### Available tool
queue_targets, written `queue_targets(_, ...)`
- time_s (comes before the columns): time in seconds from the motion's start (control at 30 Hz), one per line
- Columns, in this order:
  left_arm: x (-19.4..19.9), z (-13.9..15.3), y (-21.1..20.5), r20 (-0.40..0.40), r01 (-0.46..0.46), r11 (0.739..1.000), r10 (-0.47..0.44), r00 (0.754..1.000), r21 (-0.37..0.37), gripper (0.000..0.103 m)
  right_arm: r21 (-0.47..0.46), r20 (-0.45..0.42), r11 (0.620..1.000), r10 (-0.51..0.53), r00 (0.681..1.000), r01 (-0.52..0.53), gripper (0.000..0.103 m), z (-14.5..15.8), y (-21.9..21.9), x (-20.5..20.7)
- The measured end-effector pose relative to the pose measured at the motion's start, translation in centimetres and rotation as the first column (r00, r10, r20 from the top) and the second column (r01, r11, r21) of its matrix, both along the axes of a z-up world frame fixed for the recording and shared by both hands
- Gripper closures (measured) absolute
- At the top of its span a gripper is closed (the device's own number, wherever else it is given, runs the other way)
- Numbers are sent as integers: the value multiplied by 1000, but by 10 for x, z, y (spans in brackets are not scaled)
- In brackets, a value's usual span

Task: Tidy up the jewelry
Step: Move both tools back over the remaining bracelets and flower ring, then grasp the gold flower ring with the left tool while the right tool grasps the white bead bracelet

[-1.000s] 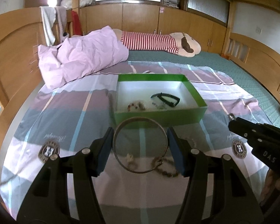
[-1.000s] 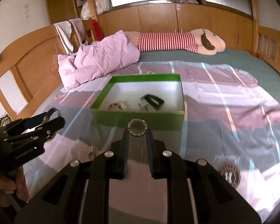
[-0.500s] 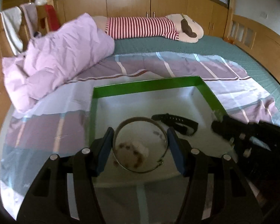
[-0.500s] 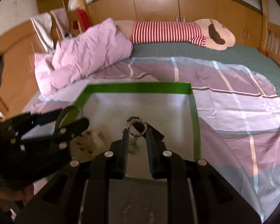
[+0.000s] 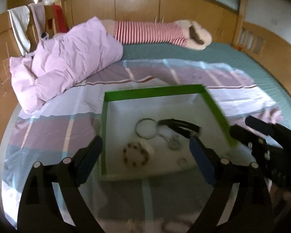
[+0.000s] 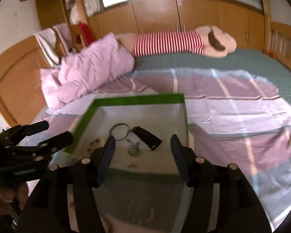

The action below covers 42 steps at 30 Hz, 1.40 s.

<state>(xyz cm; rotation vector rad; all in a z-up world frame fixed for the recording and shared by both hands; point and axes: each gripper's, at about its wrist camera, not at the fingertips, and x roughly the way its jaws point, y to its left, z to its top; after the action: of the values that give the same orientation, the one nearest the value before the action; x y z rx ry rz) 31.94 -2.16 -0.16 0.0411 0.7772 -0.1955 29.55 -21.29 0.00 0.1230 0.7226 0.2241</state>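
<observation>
Blue-padded, my left tongs [image 5: 145,155] are hanging spread wide with nothing between them, just over the near wall of the green box [image 5: 155,90]. My right tongs [image 6: 142,149] are gaping apart too, empty, hovering at the same near wall from the box's other side. Just ahead of the left tongs, a beaded bracelet [image 5: 137,153] is lying on the white box floor. A small silvery chain [image 5: 172,141] is sitting to its right, a little beyond the right tongs' fingertips. Further in, a thin metal bangle [image 5: 146,129] is lying flat, touching a black strap [image 5: 181,126] that is stretching off to its right. All four pieces are resting inside the box. Beyond it, the striped bedsheet [image 6: 232,104] is spreading out over the bed, with a pink duvet [image 5: 67,62] bunched far left and a striped plush toy [image 6: 176,42] lying farthest away.
</observation>
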Motion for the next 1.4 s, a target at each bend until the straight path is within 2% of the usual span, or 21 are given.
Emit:
queue_targets(0.07, -37, 23, 11, 40, 1, 1000, -1, 999, -4, 10, 42, 44, 999, -5, 999, 3, 41, 24, -7, -40)
queue_targets(0.13, -84, 42, 29, 93, -9, 1000, 11, 996, -19, 6, 78, 77, 997, -18, 997, 13, 28, 35, -14, -75)
queue_targets(0.2, -117, 46, 43, 118, -31, 999, 35, 992, -39, 6, 86, 82, 996, -34, 996, 27, 27, 35, -18, -119)
queue_targets(0.23, -137, 44, 52, 120, -47, 997, 54, 991, -59, 6, 82, 72, 996, -37, 997, 31, 27, 33, -17, -131)
queue_targets(0.33, -163, 30, 65, 83, -102, 992, 108, 991, -80, 6, 32, 40, 999, -20, 999, 19, 27, 16, -6, -171)
queue_targets(0.43, -183, 13, 61, 16, -97, 991, 99, 995, -88, 6, -40, 16, 999, 26, 1000, -25, 28, 4, 8, -186)
queue_targets(0.5, -195, 6, 56, 18, -101, 993, 102, 995, -67, 6, -63, 12, 997, 41, 999, -40, 28, 1, 12, -188)
queue_targets(0.57, -200, -1, 50, 11, -122, 992, 122, 992, -32, 6, -75, 2, 996, 41, 999, -41, 28, -4, 12, -186)
queue_targets(0.67, -198, -10, 45, -32, -105, 993, 104, 994, -48, 6, -53, -31, 998, 44, 999, -46, 28, -10, 8, -186)
queue_targets(0.77, -200, -17, 42, -41, -98, 994, 96, 995, -39, 7, -74, -9, 996, 41, 999, -42, 28, -8, 6, -190)
queue_targets(0.93, -196, -25, 41, -56, -96, 995, 94, 994, -29, 9, -85, -27, 996, 39, 999, -41, 28, -15, 6, -188)
queue_targets(1.07, -188, -34, 41, -83, -102, 994, 100, 992, -24, 12, -103, -40, 993, 46, 998, -50, 28, -23, 11, -182)
queue_targets(1.13, -182, -41, 40, -102, -109, 994, 106, 989, -19, 14, -115, -54, 992, 48, 997, -54, 32, -29, 11, -178)
queue_targets(1.3, -166, -62, 35, -150, -96, 995, 92, 984, -17, 23, -136, -95, 989, 43, 995, -56, 36, -46, 17, -156)
queue_targets(1.4, -155, -75, 30, -171, -90, 996, 88, 981, -1, 25, -149, -105, 987, 50, 993, -65, 37, -54, 21, -144)
